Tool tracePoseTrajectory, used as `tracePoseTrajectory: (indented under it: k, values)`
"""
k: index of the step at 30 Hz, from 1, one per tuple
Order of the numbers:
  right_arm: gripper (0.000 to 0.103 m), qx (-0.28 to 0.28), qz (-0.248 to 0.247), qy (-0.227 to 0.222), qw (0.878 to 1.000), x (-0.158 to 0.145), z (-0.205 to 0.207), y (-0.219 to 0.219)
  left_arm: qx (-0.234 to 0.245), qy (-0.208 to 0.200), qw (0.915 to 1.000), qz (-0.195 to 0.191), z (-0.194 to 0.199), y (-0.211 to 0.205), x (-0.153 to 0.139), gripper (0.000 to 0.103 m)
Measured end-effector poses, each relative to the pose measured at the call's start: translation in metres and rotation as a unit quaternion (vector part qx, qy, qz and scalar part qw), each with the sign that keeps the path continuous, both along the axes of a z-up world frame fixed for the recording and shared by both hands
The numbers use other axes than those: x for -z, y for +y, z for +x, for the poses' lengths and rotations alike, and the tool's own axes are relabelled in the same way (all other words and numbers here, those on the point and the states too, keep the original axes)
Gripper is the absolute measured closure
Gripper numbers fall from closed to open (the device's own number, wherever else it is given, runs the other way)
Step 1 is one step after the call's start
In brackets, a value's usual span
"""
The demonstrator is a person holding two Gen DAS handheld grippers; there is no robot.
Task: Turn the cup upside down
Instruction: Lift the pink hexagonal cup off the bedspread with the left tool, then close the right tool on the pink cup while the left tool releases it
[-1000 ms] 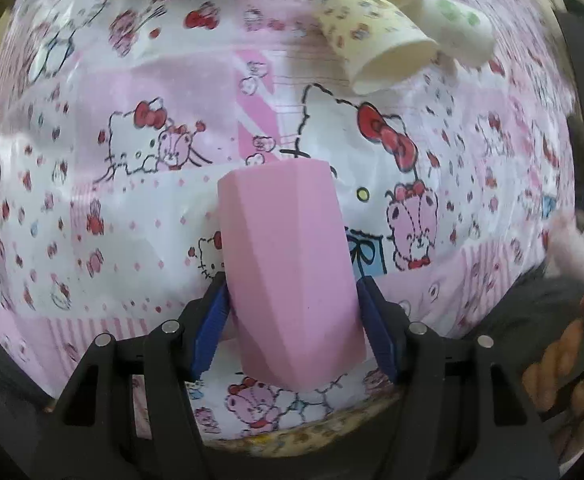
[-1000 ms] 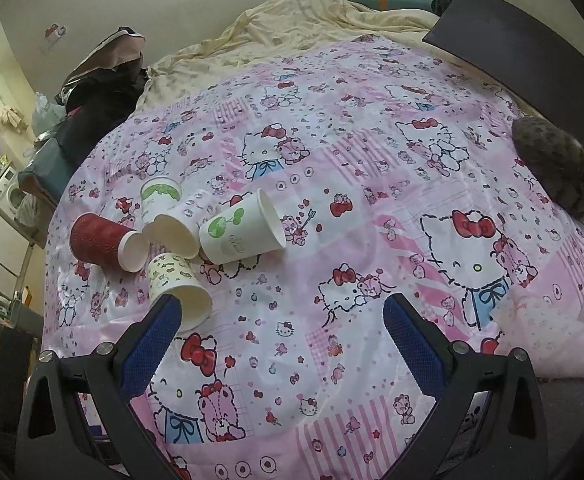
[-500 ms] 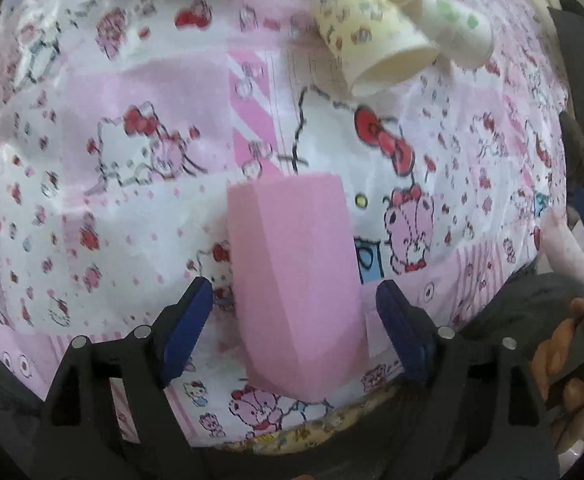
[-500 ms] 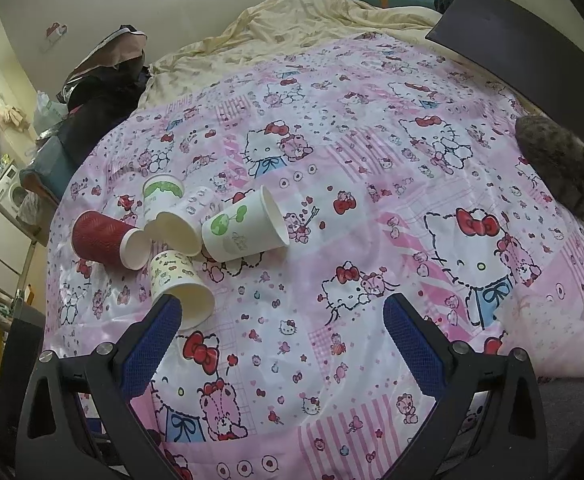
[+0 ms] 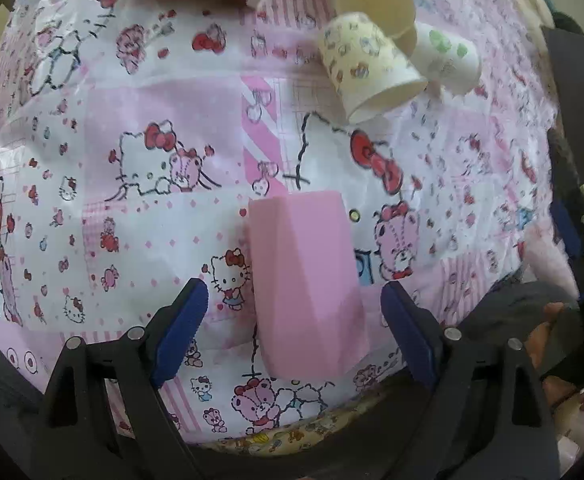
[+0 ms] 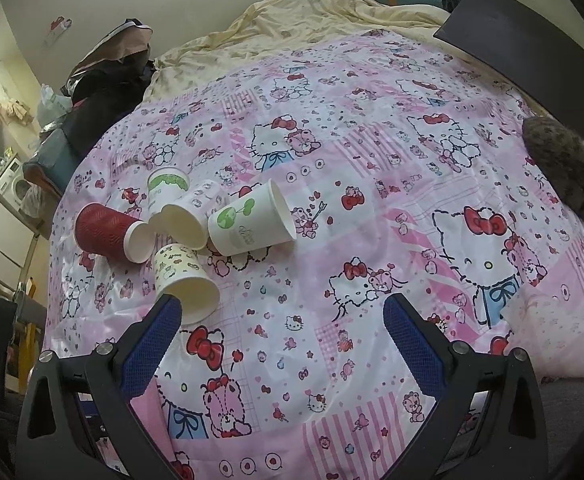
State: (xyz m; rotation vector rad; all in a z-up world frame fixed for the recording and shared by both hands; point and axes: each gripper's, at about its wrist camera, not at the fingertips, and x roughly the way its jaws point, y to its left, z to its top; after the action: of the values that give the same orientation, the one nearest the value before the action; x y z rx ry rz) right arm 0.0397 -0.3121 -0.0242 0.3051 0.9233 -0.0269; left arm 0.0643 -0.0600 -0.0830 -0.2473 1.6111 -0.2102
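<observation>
A pink faceted cup stands on the Hello Kitty blanket in the left wrist view, its closed end facing up. My left gripper is open, with a blue finger on each side of the cup and clear gaps between them. My right gripper is open and empty above the blanket. The pink cup does not show in the right wrist view.
Several paper cups lie on their sides in a cluster: a yellow patterned cup, a red ribbed cup, a white cup with green cherries. A cat lies at the right edge. A dark board stands behind it.
My left gripper has opened and let go of the pink cup, then drawn back a little. The cup stays standing on the blanket. My right gripper has barely moved.
</observation>
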Motion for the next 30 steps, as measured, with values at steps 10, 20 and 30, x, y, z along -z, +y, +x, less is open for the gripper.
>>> tracePoseTrajectory:
  k: [10,20,30]
  values:
    - [0.0,-0.027,0.034,0.024,0.999,0.006,0.003,0.001,-0.051,-0.113,0.9913,0.045,-0.005,0.071,-0.065,0.017]
    - [0.014,-0.184,0.192,0.216,0.939,0.042,0.029,0.057,-0.08,-0.15,0.982,0.083,-0.014,0.099,-0.036,0.0]
    - [0.02,-0.216,0.196,0.338,0.895,0.086,0.059,0.118,-0.087,-0.185,0.9734,0.105,-0.018,0.108,-0.041,0.0]
